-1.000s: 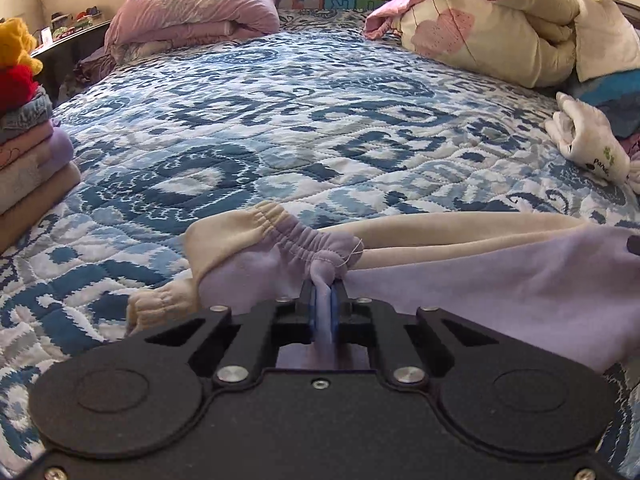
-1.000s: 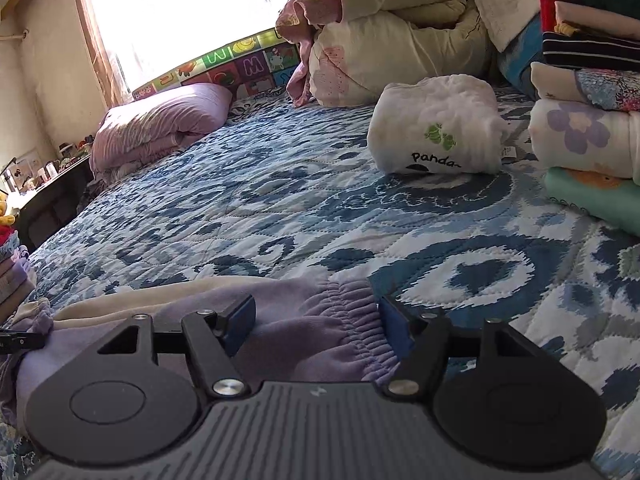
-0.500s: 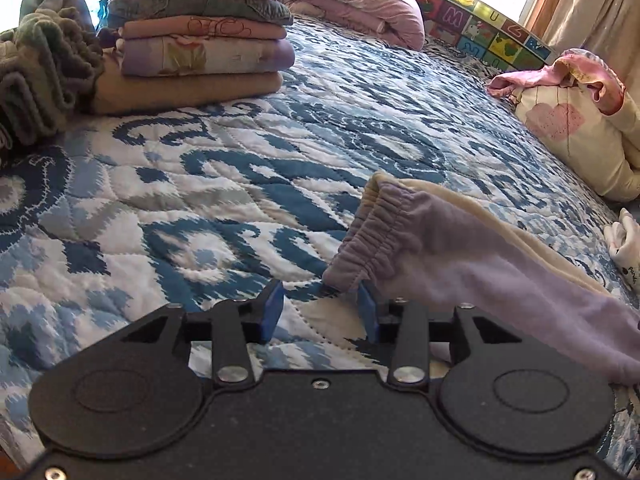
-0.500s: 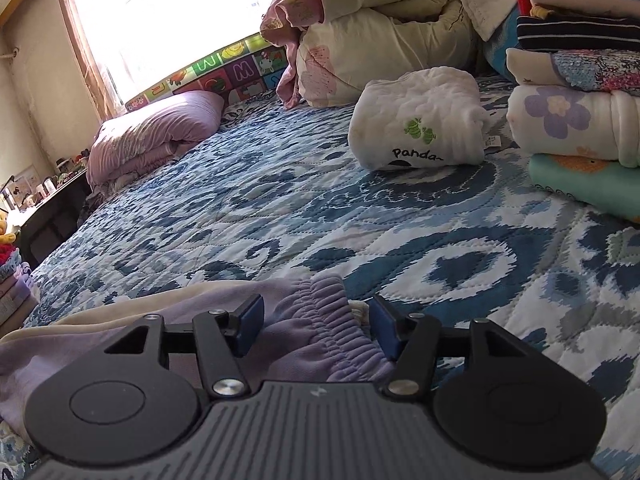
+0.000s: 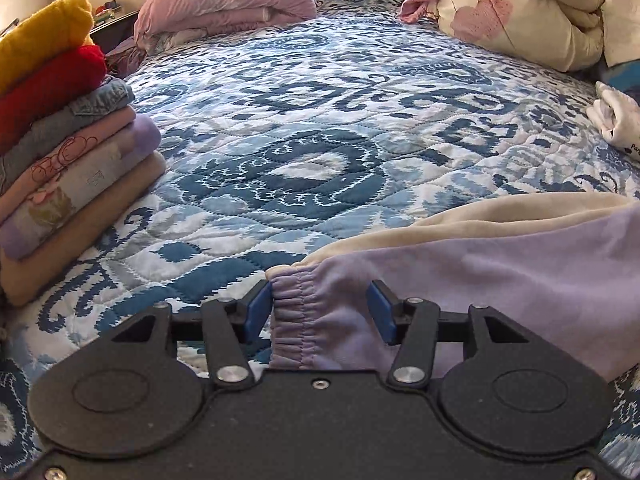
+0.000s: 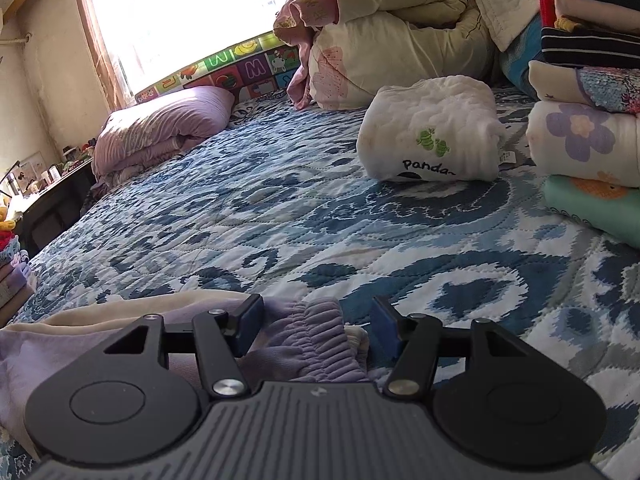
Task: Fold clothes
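Left claw point(image 5: 320, 312) opening, lilac trousers' cuff point(image 5: 296, 312) between unpressed, right claw point(image 6: 316, 326) open astride other cuff point(image 6: 312, 336)

The left gripper point(image 5: 320, 310) points steeply down, jaws opening. The right gripper point(image 6: 316, 326) tilts gently down, jaws apart.

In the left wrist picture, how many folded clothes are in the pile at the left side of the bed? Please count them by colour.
Yellow garment: 1
Red garment: 1
Blue denim garment: 1
Pink garment: 1
Lilac printed garment: 1
Tan garment: 1
Total: 6
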`<action>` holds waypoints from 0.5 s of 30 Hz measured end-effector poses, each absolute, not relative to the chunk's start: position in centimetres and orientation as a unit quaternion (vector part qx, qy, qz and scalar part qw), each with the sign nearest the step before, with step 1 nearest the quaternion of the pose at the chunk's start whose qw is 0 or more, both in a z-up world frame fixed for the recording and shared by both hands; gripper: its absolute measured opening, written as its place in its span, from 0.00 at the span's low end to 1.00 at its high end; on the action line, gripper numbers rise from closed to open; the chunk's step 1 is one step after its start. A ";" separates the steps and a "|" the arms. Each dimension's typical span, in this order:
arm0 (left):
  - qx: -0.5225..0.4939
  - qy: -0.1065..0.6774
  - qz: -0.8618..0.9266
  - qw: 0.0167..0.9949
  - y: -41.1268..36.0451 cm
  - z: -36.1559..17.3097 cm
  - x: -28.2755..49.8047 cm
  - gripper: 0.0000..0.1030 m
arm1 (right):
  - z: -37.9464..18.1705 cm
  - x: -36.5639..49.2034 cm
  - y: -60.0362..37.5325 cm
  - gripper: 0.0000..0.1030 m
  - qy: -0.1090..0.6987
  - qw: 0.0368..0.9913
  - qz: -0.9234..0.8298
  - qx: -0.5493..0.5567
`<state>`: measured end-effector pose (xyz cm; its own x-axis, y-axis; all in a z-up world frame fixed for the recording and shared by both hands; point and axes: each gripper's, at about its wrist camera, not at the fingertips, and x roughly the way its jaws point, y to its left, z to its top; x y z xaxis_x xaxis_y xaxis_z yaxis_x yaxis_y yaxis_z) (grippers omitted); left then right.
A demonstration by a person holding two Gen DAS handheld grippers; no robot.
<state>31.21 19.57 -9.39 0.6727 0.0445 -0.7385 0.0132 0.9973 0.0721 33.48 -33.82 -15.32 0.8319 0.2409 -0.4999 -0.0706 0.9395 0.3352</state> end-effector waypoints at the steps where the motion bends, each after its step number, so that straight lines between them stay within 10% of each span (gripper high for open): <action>1: 0.039 0.409 0.006 0.911 19.7 -9.6 31.5 0.50 | -15.3 33.6 -33.7 0.53 0.278 0.944 0.091 0.153; 5: 0.044 0.411 -0.004 0.911 20.0 -9.8 31.8 0.34 | -15.0 33.6 -33.6 0.31 0.272 0.945 0.103 0.151; 15: 0.068 0.335 -0.013 0.940 19.2 -6.5 27.6 0.18 | -12.8 31.2 -34.0 0.26 0.208 0.957 0.127 0.159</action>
